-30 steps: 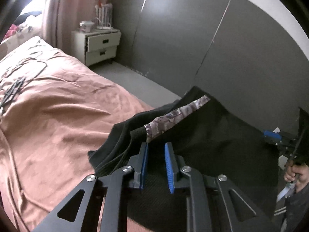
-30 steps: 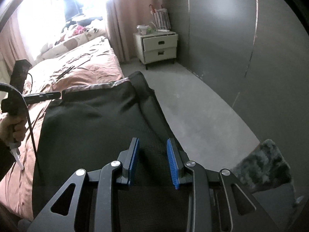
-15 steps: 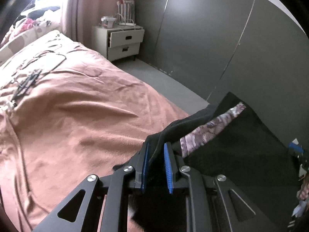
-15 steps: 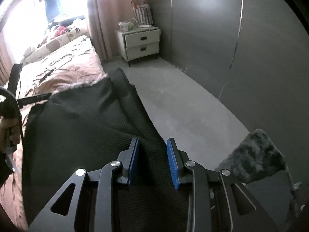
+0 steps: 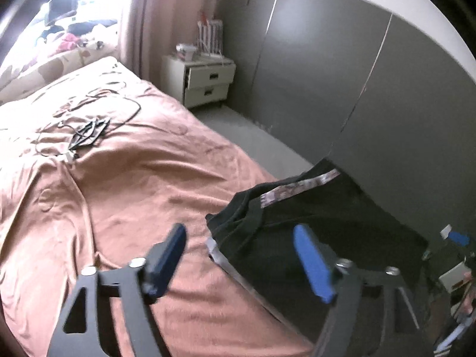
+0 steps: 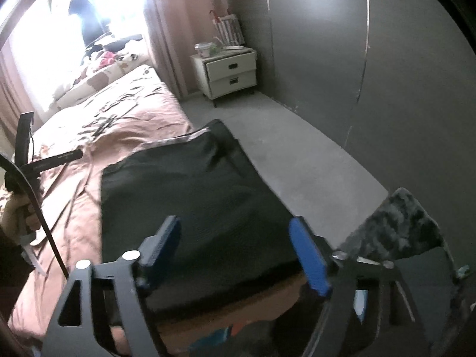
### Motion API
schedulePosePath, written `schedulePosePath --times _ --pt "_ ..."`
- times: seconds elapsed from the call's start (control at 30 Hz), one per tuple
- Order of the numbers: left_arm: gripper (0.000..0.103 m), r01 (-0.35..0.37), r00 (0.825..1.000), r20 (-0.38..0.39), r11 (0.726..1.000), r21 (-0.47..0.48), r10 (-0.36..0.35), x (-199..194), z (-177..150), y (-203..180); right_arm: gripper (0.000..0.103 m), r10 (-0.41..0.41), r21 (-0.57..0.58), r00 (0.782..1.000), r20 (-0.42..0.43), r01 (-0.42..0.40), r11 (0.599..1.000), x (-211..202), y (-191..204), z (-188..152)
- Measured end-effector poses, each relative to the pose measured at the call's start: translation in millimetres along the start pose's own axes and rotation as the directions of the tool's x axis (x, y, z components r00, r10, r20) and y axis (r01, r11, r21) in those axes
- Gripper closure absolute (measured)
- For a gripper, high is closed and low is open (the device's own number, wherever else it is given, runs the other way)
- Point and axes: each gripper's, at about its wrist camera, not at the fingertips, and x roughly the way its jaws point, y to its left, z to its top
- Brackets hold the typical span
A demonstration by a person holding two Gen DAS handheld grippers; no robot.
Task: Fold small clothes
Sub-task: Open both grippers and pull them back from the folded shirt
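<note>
Left gripper [image 5: 239,260]: your jaws are opening, spread wide at the bottom of the left wrist frame; nothing is pinched, only the near left edge of the garment shows in the gap.
Right gripper [image 6: 235,251]: your jaws are opening too, wide apart at the bottom of the right wrist frame, gripping nothing, with the cloth showing in the gap.
Black garment [image 5: 321,217]: it lies flat on the bed, in the lower right of the left wrist frame, beyond and to the right of your left fingertips; in the right wrist frame it fills the centre, straight ahead of the fingers.
Patterned band [image 5: 297,186]: it runs along the garment's far edge, right of centre.
Bed cover [image 5: 125,196]: pink and wrinkled under the garment, filling the left half of the frame.
Cables [image 5: 89,131]: a dark tangle on the cover, upper left.
Nightstand [image 5: 205,83]: white with two drawers, top centre, against the grey wall.
</note>
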Motion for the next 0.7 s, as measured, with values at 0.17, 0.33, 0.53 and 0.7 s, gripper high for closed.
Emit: schedulePosePath --times 0.17,0.33,0.53,0.7 --pt "0.000 0.029 0.999 0.027 0.999 0.016 -0.029 -52 -7 -17 0.000 -0.025 -0.012 0.999 0.024 0.025 1.000 -50 21 -9" --pt "0.000 0.030 0.999 0.041 0.999 0.045 -0.032 -102 -18 -26 0.000 -0.040 -0.022 0.999 0.035 0.041 0.999 -83 44 -19" --pt "0.000 0.018 0.998 0.059 0.998 0.060 -0.021 -156 -40 -30 0.000 -0.024 -0.029 0.998 0.049 0.026 0.999 -116 63 -39" --pt "0.000 0.012 0.997 0.070 0.998 0.060 -0.016 -196 -58 -35 0.000 -0.023 -0.029 0.997 0.068 0.025 0.999 -146 70 -54"
